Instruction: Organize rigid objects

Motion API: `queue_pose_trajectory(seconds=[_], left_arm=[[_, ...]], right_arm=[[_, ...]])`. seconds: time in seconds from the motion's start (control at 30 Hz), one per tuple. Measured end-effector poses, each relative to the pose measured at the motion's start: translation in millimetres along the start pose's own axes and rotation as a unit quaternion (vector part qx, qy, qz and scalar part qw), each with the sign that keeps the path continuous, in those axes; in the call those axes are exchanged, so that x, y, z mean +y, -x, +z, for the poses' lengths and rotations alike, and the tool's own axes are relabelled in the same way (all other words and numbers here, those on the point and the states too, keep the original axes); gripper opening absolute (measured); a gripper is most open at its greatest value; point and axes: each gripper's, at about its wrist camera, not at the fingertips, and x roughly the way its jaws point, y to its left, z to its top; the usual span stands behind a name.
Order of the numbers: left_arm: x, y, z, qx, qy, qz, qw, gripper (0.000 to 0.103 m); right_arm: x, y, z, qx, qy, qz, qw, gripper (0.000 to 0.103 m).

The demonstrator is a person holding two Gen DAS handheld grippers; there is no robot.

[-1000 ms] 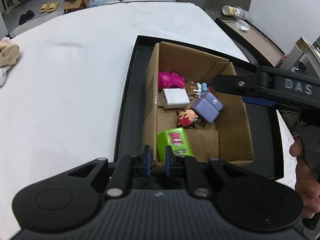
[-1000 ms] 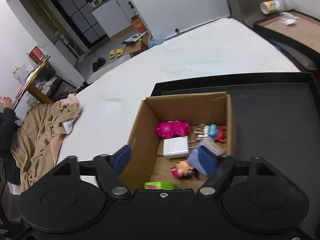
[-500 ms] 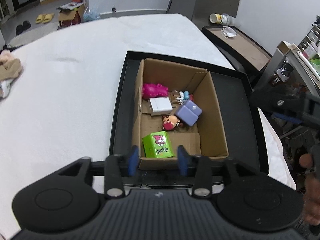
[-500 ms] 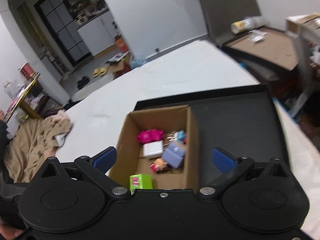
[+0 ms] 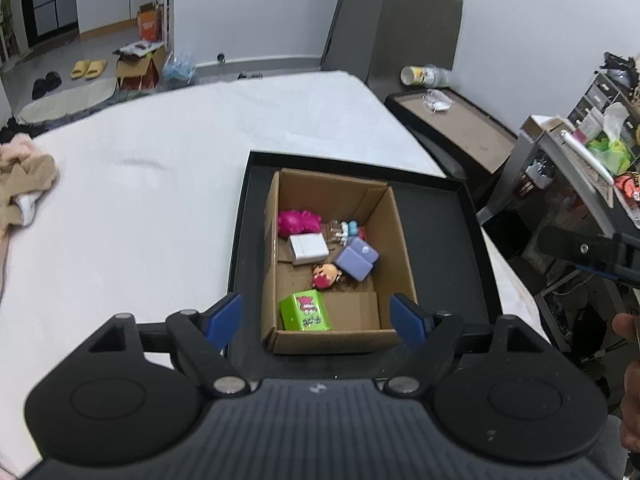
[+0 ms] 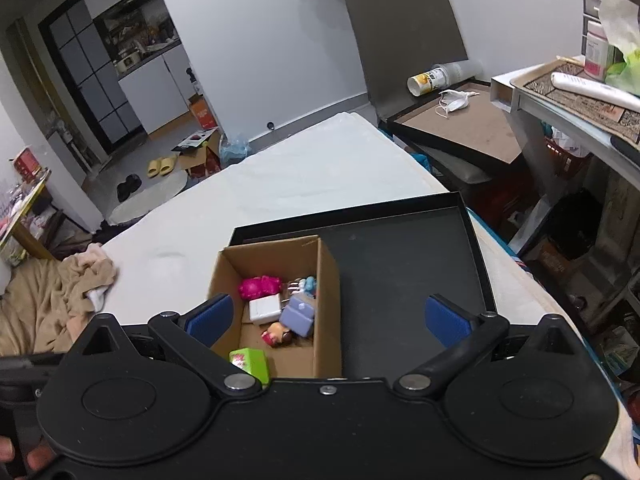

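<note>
Both tongs empty above the cardboard box

The left tongs (image 5: 316, 316) are opening and the right tongs (image 6: 326, 314) stand wide, holding nothing; the cardboard box (image 5: 400, 248) with toys sits below, ahead of them, on a black tray (image 5: 448, 236).

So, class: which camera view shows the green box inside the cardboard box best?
The left wrist view: the green box lies whole and unobstructed near the cardboard box's front wall. In the right wrist view the gripper's body hides its lower part.
</note>
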Motion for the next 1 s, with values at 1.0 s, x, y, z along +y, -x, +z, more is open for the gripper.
queue_pose_trajectory(seconds=[1.0], left_arm=[[-21,103,-17,-0.062,-0.045,-0.005,0.9970,0.095]], right_arm=[[21,108,-28,-0.061,-0.017,-0.057,0.996,0.103]])
